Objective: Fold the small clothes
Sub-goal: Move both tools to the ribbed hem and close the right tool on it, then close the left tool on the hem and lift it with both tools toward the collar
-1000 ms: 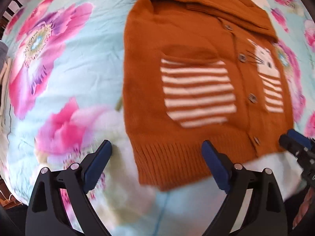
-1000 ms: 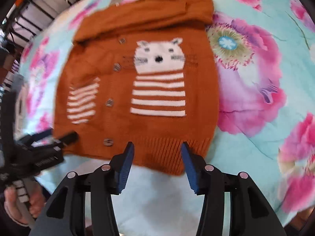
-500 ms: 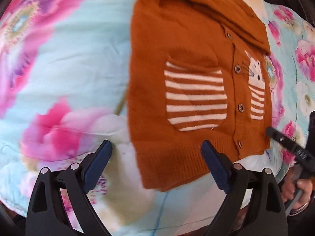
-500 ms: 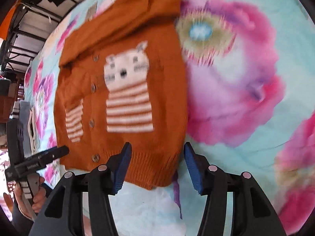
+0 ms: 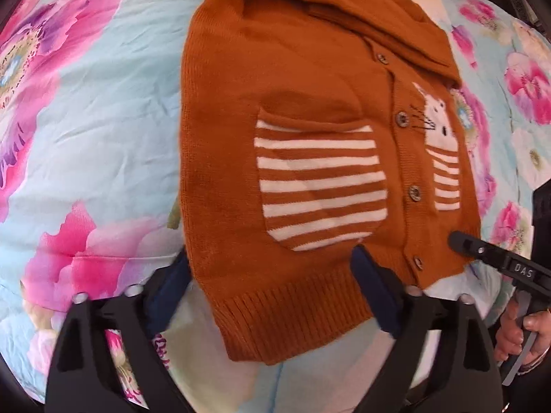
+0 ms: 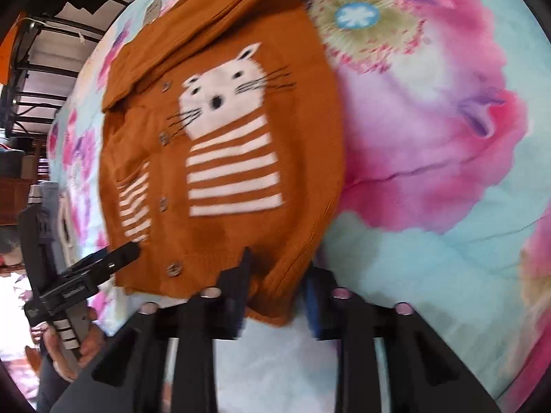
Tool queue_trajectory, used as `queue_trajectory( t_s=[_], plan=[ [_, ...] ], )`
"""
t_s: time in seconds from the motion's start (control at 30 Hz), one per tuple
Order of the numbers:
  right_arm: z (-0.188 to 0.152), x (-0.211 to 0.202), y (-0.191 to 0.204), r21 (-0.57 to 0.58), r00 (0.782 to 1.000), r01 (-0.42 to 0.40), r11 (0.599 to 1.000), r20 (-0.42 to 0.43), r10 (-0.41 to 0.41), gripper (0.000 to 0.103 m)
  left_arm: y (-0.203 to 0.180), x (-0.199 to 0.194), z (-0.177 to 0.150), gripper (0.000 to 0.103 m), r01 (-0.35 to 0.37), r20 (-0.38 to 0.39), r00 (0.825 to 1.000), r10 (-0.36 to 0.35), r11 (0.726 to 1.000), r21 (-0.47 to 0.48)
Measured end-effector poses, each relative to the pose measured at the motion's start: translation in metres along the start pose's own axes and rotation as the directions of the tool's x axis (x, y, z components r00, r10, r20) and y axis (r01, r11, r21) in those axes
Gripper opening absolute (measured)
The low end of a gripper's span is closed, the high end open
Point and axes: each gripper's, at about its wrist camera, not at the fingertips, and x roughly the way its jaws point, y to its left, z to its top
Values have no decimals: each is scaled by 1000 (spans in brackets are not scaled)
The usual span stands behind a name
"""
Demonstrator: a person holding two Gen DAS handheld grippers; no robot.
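An orange knitted cat-face cardigan [image 5: 310, 179] lay on a floral bedsheet [image 5: 86, 120]. Left tool [image 5: 272, 275] straddled its hem, closing, unclamped; blurred right tool [image 6: 279, 275] apparently pinched the corner.

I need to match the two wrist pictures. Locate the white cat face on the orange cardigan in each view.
Left wrist: cat face at right, beside the button row, squeezed narrow.
Right wrist: cat face above centre, seen in full.
Shared landmark: the striped pocket, centre in the left view, left edge of the cardigan in the right.
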Motion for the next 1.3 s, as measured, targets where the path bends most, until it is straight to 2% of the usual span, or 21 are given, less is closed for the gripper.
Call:
queue_trajectory(
  t_s=[0.13, 0.17, 0.27, 0.33, 0.4, 0.47, 0.57, 0.67, 0.73, 0.77, 0.87, 1.0, 1.07, 1.1, 1.13, 1.17, 1.2, 1.23, 1.3],
  plan=[
    [-1, 4, -1, 12, 1000, 8, 1000, 4, -8, 24, 4, -3, 0, 68, 19, -5, 1000, -19, 1000, 7],
    [1, 6, -1, 22, 1000, 3, 1000, 5, -3, 20, 4, 1, -4, 66, 15, -3, 1000, -15, 1000, 11],
    [1, -1, -1, 28, 999, -16, 999, 30, 15, 6, 12, 4, -6, 52, 0, 13, 1000, 0, 1000, 5],
    [1, -10, -1, 34, 998, -44, 998, 55, 42, 6, 14, 0, -7, 35, 16, 22, 1000, -16, 1000, -17],
    [1, -18, -1, 46, 994, -85, 995, 74, 81, 6, 19, -3, -2, 21, 79, 19, 997, -78, 996, -41],
    [0, -23, 1, 45, 991, -112, 993, 83, 108, 6, 23, -3, -2, 21, 112, 8, 994, -112, 992, -59],
    [0, -14, 1, 42, 996, -82, 996, 45, 80, 9, 25, 5, -4, 28, 105, -21, 994, -106, 992, -75],
    [-3, -3, -7, 84, 998, -58, 995, 16, 57, 10, 25, 5, -7, 41, 121, -32, 992, -124, 989, -85],
    [-5, -3, -12, 92, 999, -53, 994, 16, 51, 18, 25, 3, -10, 53, 140, -36, 989, -144, 985, -99],
    [-7, -4, -14, 102, 998, -53, 993, 22, 51, 21, 23, 3, -11, 53, 138, -35, 989, -143, 985, -103],
    [-9, -10, -19, 126, 997, -68, 990, 35, 64, 21, 21, 1, -13, 53, 115, -28, 993, -119, 988, -100],
    [-11, 0, -20, 126, 998, -56, 990, 9, 56, 21, 29, 8, -11, 53, 149, -32, 988, -154, 980, -133],
    [-12, 5, -17, 109, 999, -40, 993, 2, 40, 20, 29, 10, -10, 52, 160, -28, 986, -165, 978, -133],
    [-12, 5, -12, 80, 999, -32, 996, 4, 32, 12, 27, 9, -10, 48, 156, -26, 987, -160, 980, -123],
    [-12, 3, -10, 72, 999, -46, 996, 9, 46, 6, 24, 7, -10, 35, 142, -20, 989, -145, 984, -107],
    [-13, 1, -8, 71, 998, -60, 996, 14, 59, 6, 23, 7, -10, 27, 138, -20, 990, -140, 986, -95],
    [-12, -3, -7, 67, 998, -67, 995, 24, 66, 6, 22, 6, -10, 15, 146, -21, 989, -148, 985, -88],
    [-12, -6, -5, 62, 997, -76, 995, 33, 74, 6, 20, 6, -9, 11, 172, -22, 984, -175, 981, -90],
    [-9, -17, -1, 59, 992, -112, 992, 65, 108, 5, 19, 4, -8, 10, 175, -14, 984, -177, 981, -85]
  ],
)
